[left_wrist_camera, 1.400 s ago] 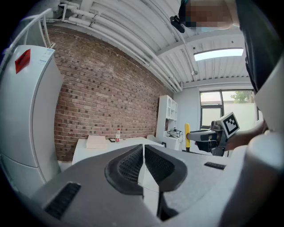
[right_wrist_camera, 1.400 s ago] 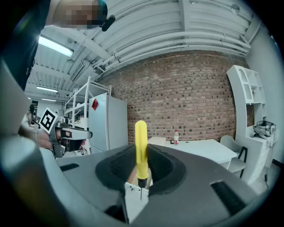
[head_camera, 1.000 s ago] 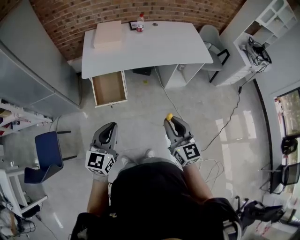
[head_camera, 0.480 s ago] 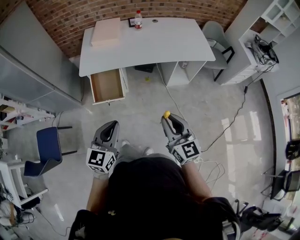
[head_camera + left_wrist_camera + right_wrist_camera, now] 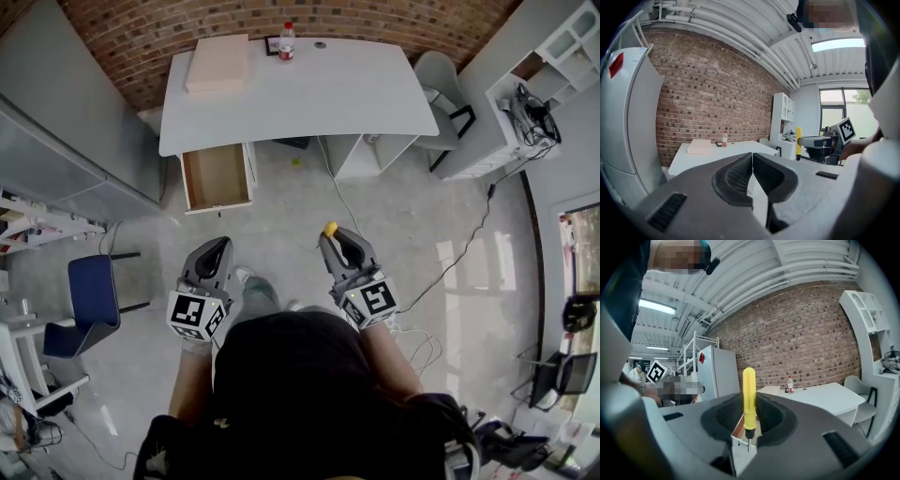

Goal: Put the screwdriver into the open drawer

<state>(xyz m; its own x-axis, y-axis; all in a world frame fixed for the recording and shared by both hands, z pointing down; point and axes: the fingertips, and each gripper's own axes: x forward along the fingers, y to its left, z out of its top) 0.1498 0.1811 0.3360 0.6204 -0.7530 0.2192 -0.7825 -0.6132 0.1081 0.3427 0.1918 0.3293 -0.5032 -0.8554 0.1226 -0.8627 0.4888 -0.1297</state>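
A yellow-handled screwdriver (image 5: pixel 749 397) stands upright, handle up, with my right gripper (image 5: pixel 749 423) shut on it. In the head view its yellow handle tip (image 5: pixel 330 228) pokes out at the front of the right gripper (image 5: pixel 335 246). The open drawer (image 5: pixel 217 176) juts out from under the left end of the white desk (image 5: pixel 309 94), well ahead of both grippers; its wooden inside looks bare. My left gripper (image 5: pixel 215 258) is shut with nothing in it, jaws touching (image 5: pixel 751 168). In the left gripper view the screwdriver (image 5: pixel 798 140) shows off to the right.
On the desk lie a flat beige box (image 5: pixel 217 64) and a small bottle (image 5: pixel 287 42). A blue chair (image 5: pixel 92 305) stands at the left, a grey chair (image 5: pixel 442 84) by the desk's right end, white shelving (image 5: pixel 525 84) at the right. Cables (image 5: pixel 441 267) trail over the floor.
The desk and drawer have shifted slightly in the head view as the person steps forward. Both grippers keep their hold and pose, the screwdriver still in the right one.
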